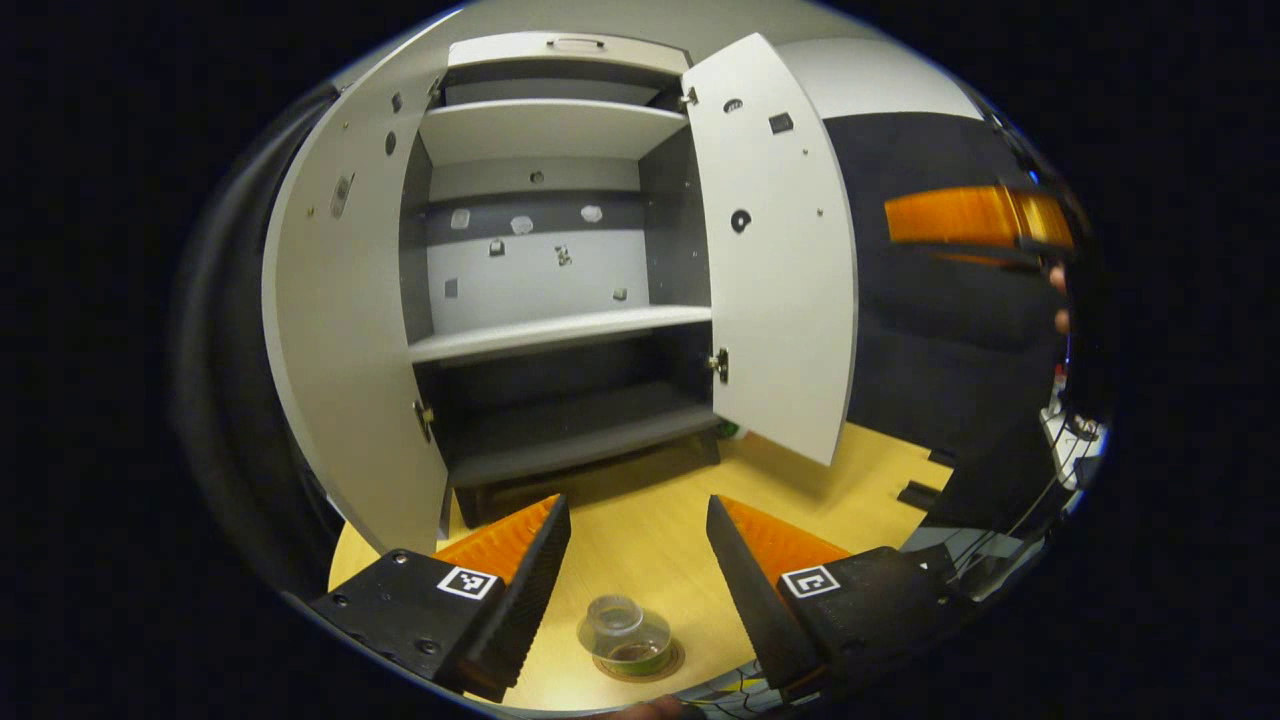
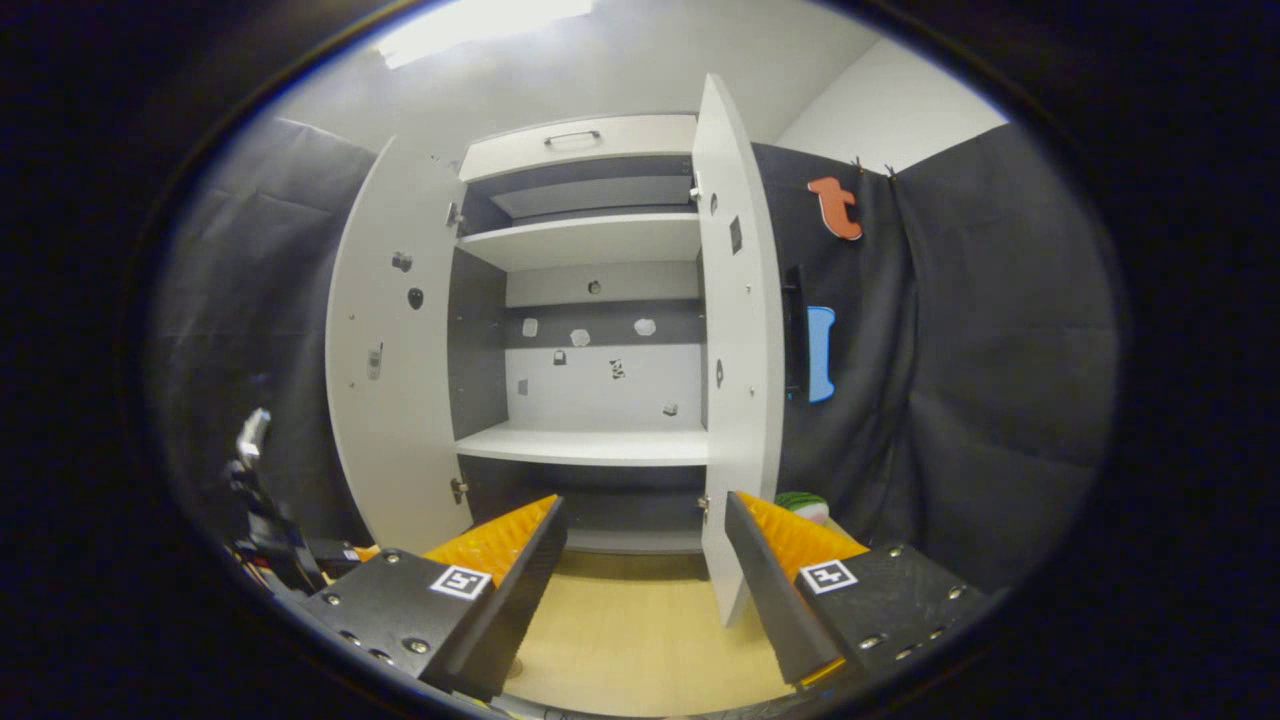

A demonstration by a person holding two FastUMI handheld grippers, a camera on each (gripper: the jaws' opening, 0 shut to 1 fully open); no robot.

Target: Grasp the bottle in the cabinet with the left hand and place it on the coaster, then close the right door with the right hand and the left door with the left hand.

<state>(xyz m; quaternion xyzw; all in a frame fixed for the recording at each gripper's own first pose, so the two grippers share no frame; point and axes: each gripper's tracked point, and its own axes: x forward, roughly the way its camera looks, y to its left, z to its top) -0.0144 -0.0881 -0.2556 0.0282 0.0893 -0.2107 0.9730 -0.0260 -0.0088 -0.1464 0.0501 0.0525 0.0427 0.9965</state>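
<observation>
— Nearest the lens in the left gripper view, what is seen?

— Two orange-and-black fingers of the left gripper (image 1: pixel 638 530) are spread wide apart, and nothing is held between them. Below the gap, the bottle (image 1: pixel 626 633) is seen from above, standing on the round coaster (image 1: pixel 672 664) on the yellow table (image 1: pixel 650 540). It is touched by neither finger.

— And the right gripper (image 2: pixel 645 530)?

— Its fingers are likewise parted widely in the right gripper view, with nothing gripped. An orange finger of it, blurred, is also glimpsed at the far right edge of the left gripper view, with part of a hand beside it.

— What stands around?

— The cabinet (image 1: pixel 560 330) is set ahead on the table. Both doors are swung open: the left door (image 1: pixel 345 330) and the right door (image 1: pixel 775 260). The right door's edge is seen just beyond the right gripper's fingers, though contact cannot be judged. Something green and white (image 2: pixel 803 503) is partly hidden behind that door.

— What is held in the cabinet?

— White and grey shelves (image 1: pixel 560 335) are seen bare; small marks are scattered on the back wall.
</observation>
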